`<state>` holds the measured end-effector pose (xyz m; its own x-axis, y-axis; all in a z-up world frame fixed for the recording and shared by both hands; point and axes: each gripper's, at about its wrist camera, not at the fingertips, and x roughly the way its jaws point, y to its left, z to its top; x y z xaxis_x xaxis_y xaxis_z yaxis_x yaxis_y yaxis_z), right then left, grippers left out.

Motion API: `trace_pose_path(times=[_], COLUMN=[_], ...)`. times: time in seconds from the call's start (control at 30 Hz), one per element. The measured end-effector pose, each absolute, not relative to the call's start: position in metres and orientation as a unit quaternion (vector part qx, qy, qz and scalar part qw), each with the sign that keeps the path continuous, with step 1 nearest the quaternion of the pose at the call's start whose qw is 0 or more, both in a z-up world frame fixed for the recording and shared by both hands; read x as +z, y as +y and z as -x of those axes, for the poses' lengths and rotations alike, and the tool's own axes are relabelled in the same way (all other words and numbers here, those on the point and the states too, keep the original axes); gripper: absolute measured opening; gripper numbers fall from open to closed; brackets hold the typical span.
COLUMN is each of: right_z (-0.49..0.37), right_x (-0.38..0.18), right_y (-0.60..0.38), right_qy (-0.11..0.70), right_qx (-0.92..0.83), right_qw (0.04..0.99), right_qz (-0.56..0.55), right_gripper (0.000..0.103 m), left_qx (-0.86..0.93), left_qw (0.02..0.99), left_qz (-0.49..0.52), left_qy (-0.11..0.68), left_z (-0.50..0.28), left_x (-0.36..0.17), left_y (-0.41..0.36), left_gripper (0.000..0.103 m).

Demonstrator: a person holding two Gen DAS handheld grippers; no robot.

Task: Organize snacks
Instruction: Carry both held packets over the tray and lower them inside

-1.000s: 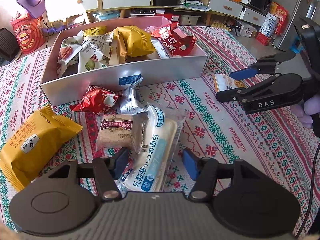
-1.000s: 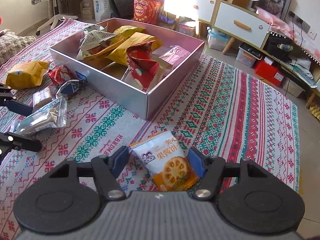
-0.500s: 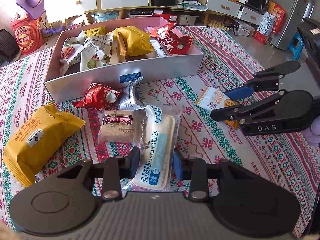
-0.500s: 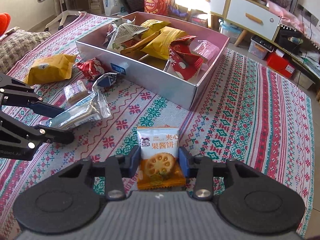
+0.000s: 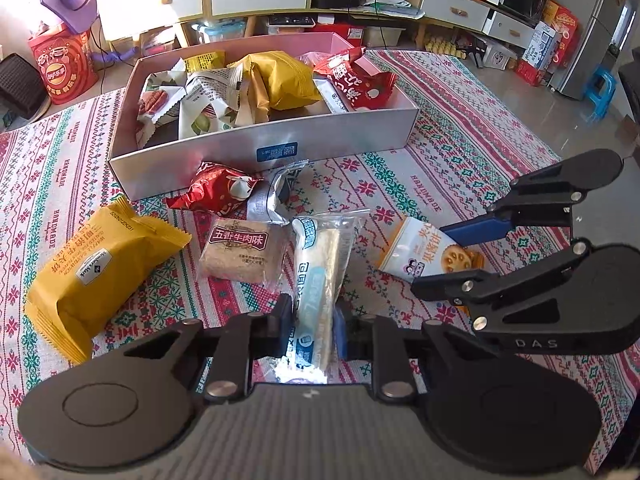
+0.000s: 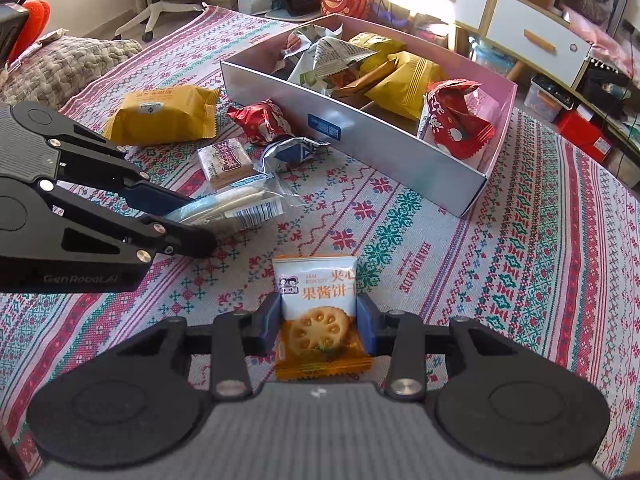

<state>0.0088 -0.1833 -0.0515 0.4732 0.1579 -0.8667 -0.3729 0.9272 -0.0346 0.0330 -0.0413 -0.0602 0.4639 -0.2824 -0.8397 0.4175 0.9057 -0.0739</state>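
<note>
Long bread pkt (image 5: 318, 280) (clear wrap, blue print) lies on the patterned cloth surface (image 5: 448, 168), near end pinched between the pads of the left tool (image 5: 311, 330), far end pointing twd the box; jaws closing, pads pressing its sides. Jam biscuit pkt (image 6: 318, 312) (white top, orange bottom) sits between the pads of the right tool (image 6: 320, 326), clenched on both edges, top sticking out fwd past the fingertips. In left view the right tool (image 5: 448, 256) is just right of the bread pkt, biscuit pkt (image 5: 424, 254) in its grip.

Just left of bread pkt: small square beef-flavour pkt (image 5: 240, 250). Beyond those: red pkt (image 5: 216, 192) and silver pkt (image 5: 276, 196), both up against the front wall of the silver-pink box (image 5: 340, 148). Big yellow sandwich pkt (image 5: 96, 270) well to the left. Box already holds several yellow, red and white pkts.
</note>
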Motion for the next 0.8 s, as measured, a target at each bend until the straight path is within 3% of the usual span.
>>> trace_pose_path(times=[0.8], right_z=[-0.021], right_x=[-0.007], right_y=[-0.204], right_qy=[0.447], right_qx=[0.107], right_qw=[0.886], right_qz=[0.054], right_gripper=[0.036], left_qx=[-0.232], left_qw=[0.86], left_qz=[-0.034], left_qy=[0.453], left_z=[-0.032], left_x=[-0.018], left_y=[-0.043], left_gripper=[0.023])
